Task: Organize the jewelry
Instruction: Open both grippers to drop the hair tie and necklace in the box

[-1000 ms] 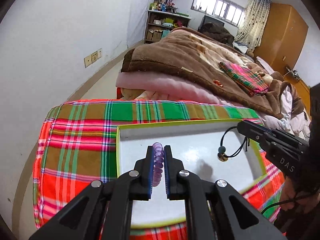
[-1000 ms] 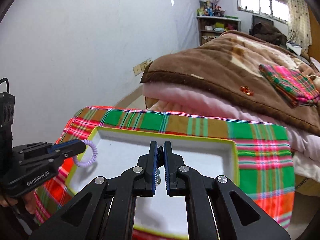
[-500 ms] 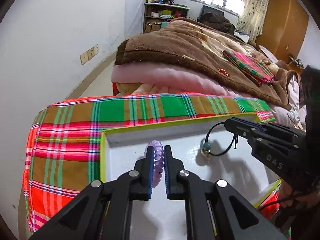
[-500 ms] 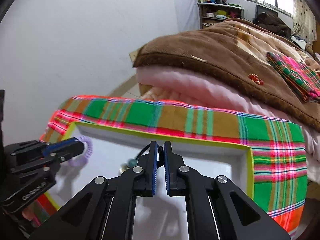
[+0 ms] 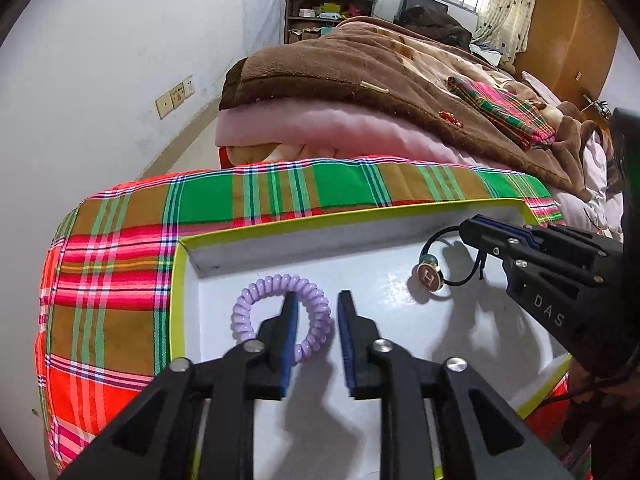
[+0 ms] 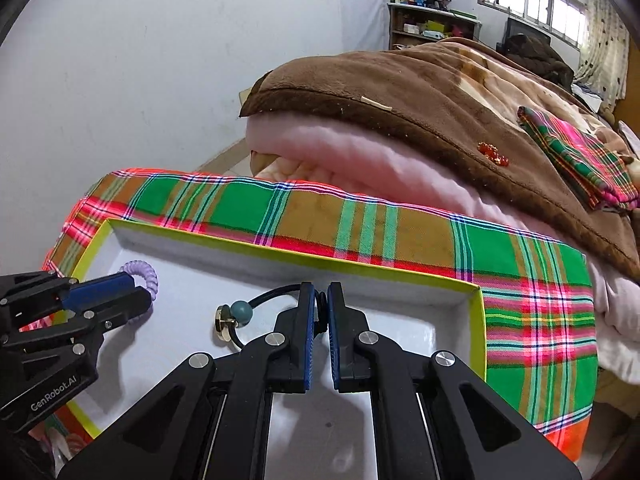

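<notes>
A second ago the left gripper (image 5: 313,300) was clamped on the purple spiral hair tie (image 5: 282,312) and held it edge-on above the tray; now its jaws are opening, and the coil lies flat on the white floor of the tray (image 5: 340,240) near the far left corner, with one blue pad standing inside the ring and the other just outside it, neither visibly pressing on it. Both grippers have come down closer to the tray floor, and the plaid cloth (image 5: 120,280) fills more of each view than before. The right gripper (image 6: 318,300) is unchanged in its hold: its jaws stay nearly closed on the black elastic hair tie (image 6: 272,292), pinching the cord, while the teal bead (image 6: 242,312) and the gold-rimmed charm (image 6: 222,322) have sunk to rest on the tray floor. The left wrist view shows the face of that charm, a brown disc with the letter H (image 5: 430,278), and the whole purple ring; the right wrist view gives the charm only edge-on and just an arc of the purple coil (image 6: 142,274) past the left gripper's tips. The right wrist view shows the cord pinched between the pads, which the left wrist view does not. Behind the tray lie a brown blanket (image 6: 420,92) over pink bedding (image 6: 340,152).
</notes>
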`<state>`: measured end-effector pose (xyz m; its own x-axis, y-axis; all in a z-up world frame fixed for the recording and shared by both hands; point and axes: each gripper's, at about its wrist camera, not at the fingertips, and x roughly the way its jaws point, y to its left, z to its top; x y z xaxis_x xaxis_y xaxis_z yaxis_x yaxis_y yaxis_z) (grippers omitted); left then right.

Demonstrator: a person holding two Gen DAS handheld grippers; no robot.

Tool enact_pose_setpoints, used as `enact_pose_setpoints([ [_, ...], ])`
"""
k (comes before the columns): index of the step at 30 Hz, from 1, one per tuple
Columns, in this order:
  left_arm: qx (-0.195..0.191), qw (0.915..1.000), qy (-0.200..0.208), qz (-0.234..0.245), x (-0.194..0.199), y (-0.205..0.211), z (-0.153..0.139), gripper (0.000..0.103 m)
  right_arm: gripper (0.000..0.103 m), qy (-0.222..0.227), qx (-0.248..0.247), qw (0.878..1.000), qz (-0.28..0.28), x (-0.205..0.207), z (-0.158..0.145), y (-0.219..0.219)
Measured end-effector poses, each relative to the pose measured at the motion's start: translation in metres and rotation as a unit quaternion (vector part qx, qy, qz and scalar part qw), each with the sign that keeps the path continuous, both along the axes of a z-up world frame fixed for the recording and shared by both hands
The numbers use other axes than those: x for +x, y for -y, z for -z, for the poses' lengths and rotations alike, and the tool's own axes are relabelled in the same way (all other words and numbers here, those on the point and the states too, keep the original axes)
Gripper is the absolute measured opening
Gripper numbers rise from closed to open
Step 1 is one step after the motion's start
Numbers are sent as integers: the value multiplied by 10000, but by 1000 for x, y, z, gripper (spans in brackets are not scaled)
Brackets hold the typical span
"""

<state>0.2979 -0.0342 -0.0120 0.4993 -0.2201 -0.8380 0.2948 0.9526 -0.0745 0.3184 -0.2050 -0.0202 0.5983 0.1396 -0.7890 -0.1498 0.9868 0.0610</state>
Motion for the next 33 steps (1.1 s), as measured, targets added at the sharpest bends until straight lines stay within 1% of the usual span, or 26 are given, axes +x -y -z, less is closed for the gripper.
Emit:
enact_pose_setpoints([
  [4, -1, 10000, -15, -33, 0, -2, 1, 30, 7, 11, -92, 10000, -17, 0, 0, -2],
  [5, -14, 10000, -11, -41, 0, -2, 0, 32, 7, 3, -107, 9999, -9, 0, 0, -3],
  [8, -35, 10000, -6, -53, 1, -4, 0, 34, 13, -5, -128, 9999, 25, 1, 0, -3],
  [11, -20, 10000, -8, -92, 0, -4, 0, 42, 14, -7, -152, 9999, 57, 1, 0, -4],
  [21, -70, 9999, 28, -137, -3, -7, -7, 47, 21, 103, -183, 9998, 48, -5, -8, -5],
  [24, -99, 9998, 64, -145, -7, -7, -12, 51, 21, 153, -187, 9997, 43, -10, -13, -6],
  [29, -147, 9996, 174, -180, -20, -12, -25, 53, 22, 269, -151, 9995, 62, -22, -24, -6],
  [30, -168, 9995, 189, -182, -23, -13, -27, 54, 26, 284, -143, 9995, 65, -24, -25, -7],
  [31, -203, 9994, 204, -186, -26, -15, -30, 54, 36, 311, -124, 9994, 71, -28, -28, -7],
  [32, -236, 9993, 220, -196, -30, -16, -33, 54, 41, 331, -102, 9994, 65, -31, -30, -7],
  [33, -270, 9991, 236, -216, -34, -18, -36, 54, 43, 361, -68, 9993, 52, -35, -33, -7],
])
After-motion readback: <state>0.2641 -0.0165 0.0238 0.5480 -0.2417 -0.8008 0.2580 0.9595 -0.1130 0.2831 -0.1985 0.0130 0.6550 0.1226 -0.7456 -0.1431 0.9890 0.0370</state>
